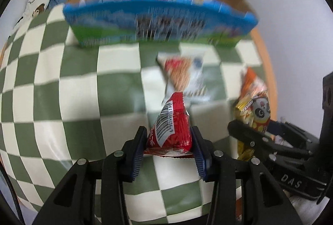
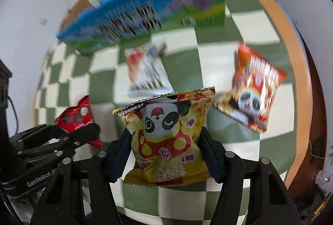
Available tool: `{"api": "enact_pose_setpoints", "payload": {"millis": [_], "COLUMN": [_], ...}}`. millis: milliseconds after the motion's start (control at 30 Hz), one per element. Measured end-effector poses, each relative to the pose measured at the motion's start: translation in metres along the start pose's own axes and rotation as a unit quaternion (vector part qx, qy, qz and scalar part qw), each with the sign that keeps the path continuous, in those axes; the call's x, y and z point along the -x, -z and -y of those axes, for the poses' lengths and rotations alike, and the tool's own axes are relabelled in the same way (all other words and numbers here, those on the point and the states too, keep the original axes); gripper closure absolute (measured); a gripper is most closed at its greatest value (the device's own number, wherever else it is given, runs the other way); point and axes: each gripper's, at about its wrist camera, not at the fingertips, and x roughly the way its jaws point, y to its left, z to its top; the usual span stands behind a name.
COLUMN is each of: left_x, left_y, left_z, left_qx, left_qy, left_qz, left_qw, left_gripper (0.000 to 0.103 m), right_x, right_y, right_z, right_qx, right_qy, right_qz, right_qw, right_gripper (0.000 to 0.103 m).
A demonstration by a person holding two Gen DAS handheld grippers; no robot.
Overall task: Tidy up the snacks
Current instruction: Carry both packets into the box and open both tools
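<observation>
Bright even light, motion blur, fisheye distortion

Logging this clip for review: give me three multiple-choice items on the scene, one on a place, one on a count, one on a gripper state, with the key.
1. Where does the orange panda bag lie?
A. In the box
B. On the checkered cloth
C. In a gripper

2. How many snack packets lie loose on the cloth?
A. Two
B. Four
C. None

3. What is the left gripper doing?
A. Standing open and empty
B. Shut on the red packet
C. Shut on the box

Key:
1 B, it rests flat on the cloth, right of the yellow panda bag in the right gripper.
2 A, the orange bag and the white packet.
3 B, both pads press the packet's sides.
</observation>
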Motion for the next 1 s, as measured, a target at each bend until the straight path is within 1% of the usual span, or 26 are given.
{"api": "enact_pose_setpoints", "payload": {"millis": [33,67,167,267,333,367,400,500,600,667,733,867,1000], "left_x": [0.011,0.013,0.033,0.047,0.058,0.055,0.058,0.053,0.038,0.018,-0.004,-0.048,-0.087], "left_y": [-0.010,-0.008,-0.036,-0.074,-0.105,-0.116,-0.130,-0.176,-0.208,-0.230,-0.246,-0.263,-0.269], "left_z": [0.001,-0.001,0.002,0.010,0.012,0.013,0.014,0.010,0.002,-0.006,-0.014,-0.029,-0.042], "left_qx": [0.002,0.004,0.007,0.004,-0.006,-0.009,-0.012,-0.016,-0.013,-0.009,-0.001,0.009,0.021], "left_qy": [0.009,0.015,0.040,0.052,0.050,0.049,0.048,0.034,0.026,0.018,0.012,-0.001,-0.009], "left_qz": [0.009,0.015,0.032,0.053,0.065,0.068,0.071,0.075,0.062,0.043,0.022,-0.020,-0.053], "left_qw": [0.9999,0.9998,0.9987,0.9972,0.9966,0.9965,0.9963,0.9965,0.9976,0.9988,0.9997,0.9998,0.9983], "left_gripper": [0.063,0.063,0.063,0.063,0.063,0.063,0.063,0.063,0.063,0.063,0.063,0.063,0.063], "right_x": [0.007,0.016,0.043,0.065,0.075,0.080,0.080,0.085,0.074,0.062,0.045,0.009,-0.025], "right_y": [-0.007,-0.014,-0.038,-0.066,-0.089,-0.102,-0.116,-0.159,-0.199,-0.223,-0.242,-0.258,-0.257], "right_z": [-0.004,-0.011,-0.025,-0.037,-0.041,-0.042,-0.047,-0.043,-0.037,-0.033,-0.029,-0.021,-0.014], "right_qx": [0.002,0.004,0.013,0.021,0.025,0.028,0.031,0.039,0.037,0.038,0.034,0.031,0.023], "right_qy": [-0.006,-0.013,-0.029,-0.042,-0.045,-0.043,-0.039,-0.020,-0.007,0.007,0.010,0.021,0.025], "right_qz": [0.010,0.022,0.056,0.084,0.098,0.107,0.115,0.129,0.124,0.115,0.097,0.060,0.027], "right_qw": [1.000,1.000,0.998,0.995,0.994,0.993,0.992,0.991,0.992,0.993,0.995,0.998,0.999], "right_gripper": [0.038,0.038,0.038,0.038,0.038,0.038,0.038,0.038,0.038,0.038,0.038,0.038,0.038]}}
